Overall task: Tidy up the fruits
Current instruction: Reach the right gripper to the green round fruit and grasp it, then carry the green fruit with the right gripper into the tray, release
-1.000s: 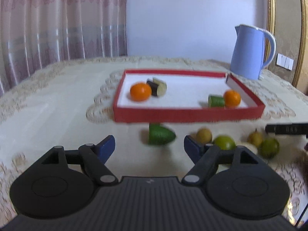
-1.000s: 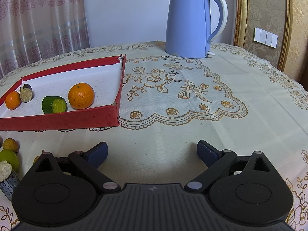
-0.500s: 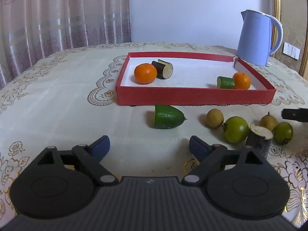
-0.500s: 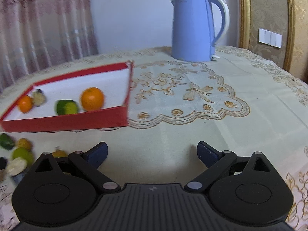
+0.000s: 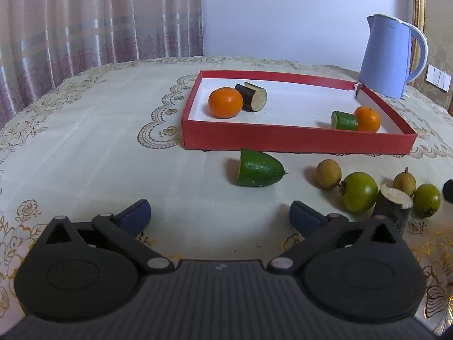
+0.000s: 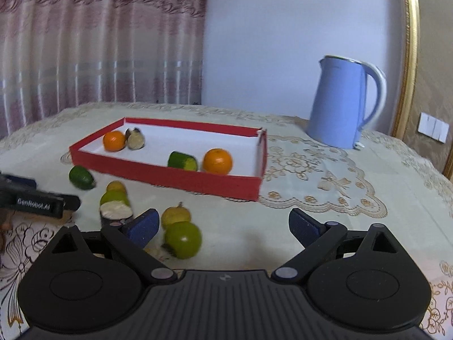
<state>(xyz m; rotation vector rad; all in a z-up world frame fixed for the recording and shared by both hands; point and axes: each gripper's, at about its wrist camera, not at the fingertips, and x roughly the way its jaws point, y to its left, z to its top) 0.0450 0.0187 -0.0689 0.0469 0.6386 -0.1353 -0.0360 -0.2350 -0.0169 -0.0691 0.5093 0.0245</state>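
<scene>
A red tray (image 5: 297,140) holds two oranges (image 5: 225,102), an eggplant piece (image 5: 252,97) and a cucumber piece (image 5: 344,120). On the cloth in front of it lie a cucumber end (image 5: 259,168), two brown longans (image 5: 328,174), two green fruits (image 5: 359,191) and an eggplant stub (image 5: 392,208). My left gripper (image 5: 219,216) is open and empty, short of the cucumber end. My right gripper (image 6: 223,226) is open and empty, just behind a green fruit (image 6: 182,239) and a longan (image 6: 175,215). The tray (image 6: 181,177) also shows in the right wrist view.
A blue kettle (image 5: 392,56) stands behind the tray's right corner; it also shows in the right wrist view (image 6: 339,104). The left gripper's finger (image 6: 42,202) shows at the left edge of the right view. Embroidered cloth covers the table; curtains hang behind.
My left gripper has pulled back and up from the tray, bringing the loose fruits into view. My right gripper has swung left, toward the fruits by the tray's front.
</scene>
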